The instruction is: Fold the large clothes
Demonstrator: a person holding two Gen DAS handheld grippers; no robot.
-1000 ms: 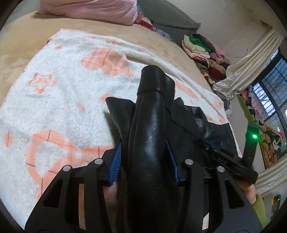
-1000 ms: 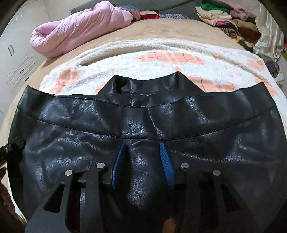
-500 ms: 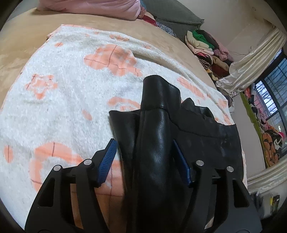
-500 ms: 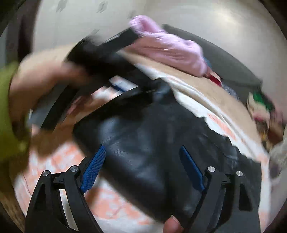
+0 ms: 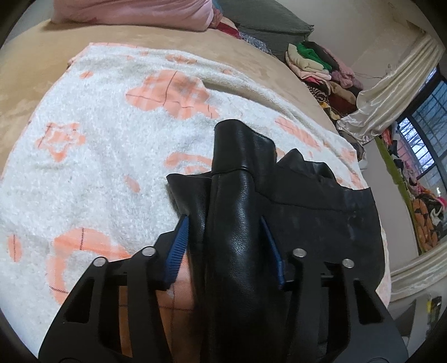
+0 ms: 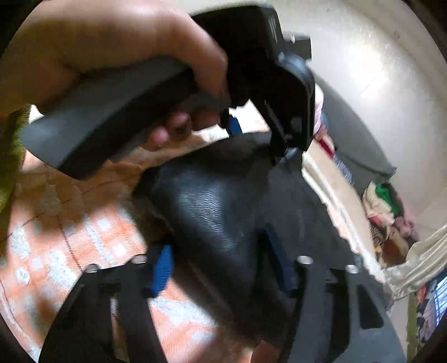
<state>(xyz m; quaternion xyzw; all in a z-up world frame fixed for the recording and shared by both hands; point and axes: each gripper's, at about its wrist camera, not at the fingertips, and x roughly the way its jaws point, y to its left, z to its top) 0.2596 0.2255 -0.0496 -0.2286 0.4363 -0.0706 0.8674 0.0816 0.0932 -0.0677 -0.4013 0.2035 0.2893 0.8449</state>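
Note:
A black leather jacket [image 5: 313, 206] lies on a white blanket with orange patterns [image 5: 97, 156]. My left gripper [image 5: 226, 240] is shut on a thick rolled sleeve of the jacket [image 5: 237, 195] that runs forward between its blue pads. In the right wrist view, which is blurred, my right gripper [image 6: 220, 259] closes around a bulging fold of the jacket [image 6: 212, 206]. The left gripper's handle [image 6: 134, 103], held by a hand, sits just above and ahead of it.
The blanket lies on a tan bed [image 5: 42, 55]. A pink quilt [image 5: 134, 11] and a grey pillow [image 5: 265, 25] lie at the bed's far end. A pile of clothes [image 5: 321, 67] sits far right, by a cream curtain [image 5: 391, 86] and window.
My right gripper opened, left the jacket's back panel and swung left to the fold beside my left gripper, narrowing around it. My left gripper opened briefly, then closed again on the sleeve.

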